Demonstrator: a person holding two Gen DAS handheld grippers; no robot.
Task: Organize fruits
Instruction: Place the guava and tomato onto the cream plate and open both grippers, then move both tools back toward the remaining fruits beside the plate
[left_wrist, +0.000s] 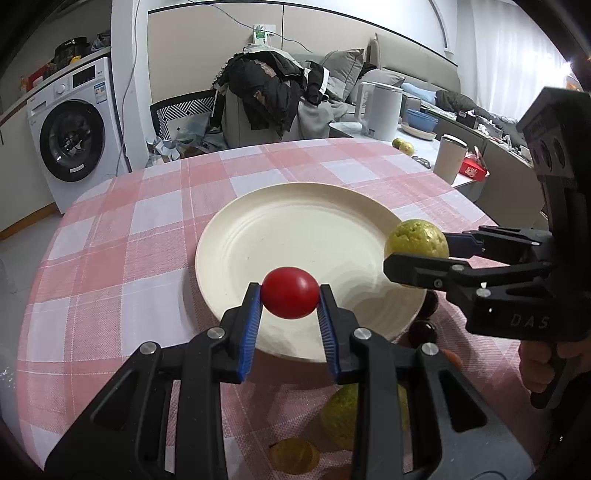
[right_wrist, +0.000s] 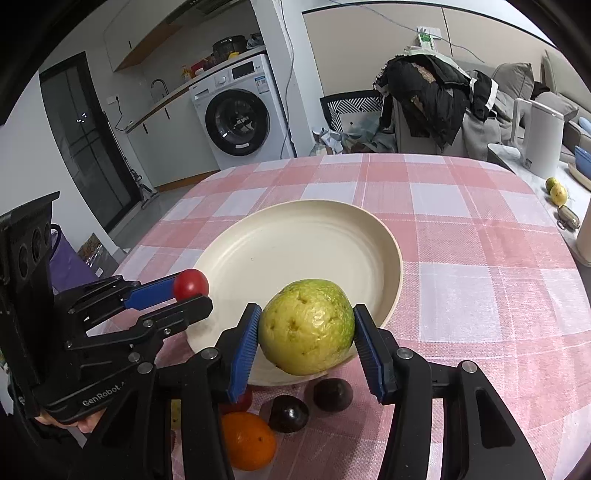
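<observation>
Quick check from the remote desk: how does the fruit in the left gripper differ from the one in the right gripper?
The cherry tomato in the left gripper is red, smooth and glossy; the guava in the right gripper is yellow-green, dull and pitted. The cherry tomato is far smaller, so the left jaws stand much closer together than the right jaws. Both fruits are clamped between blue pads and held above the near rim of the cream plate.
</observation>
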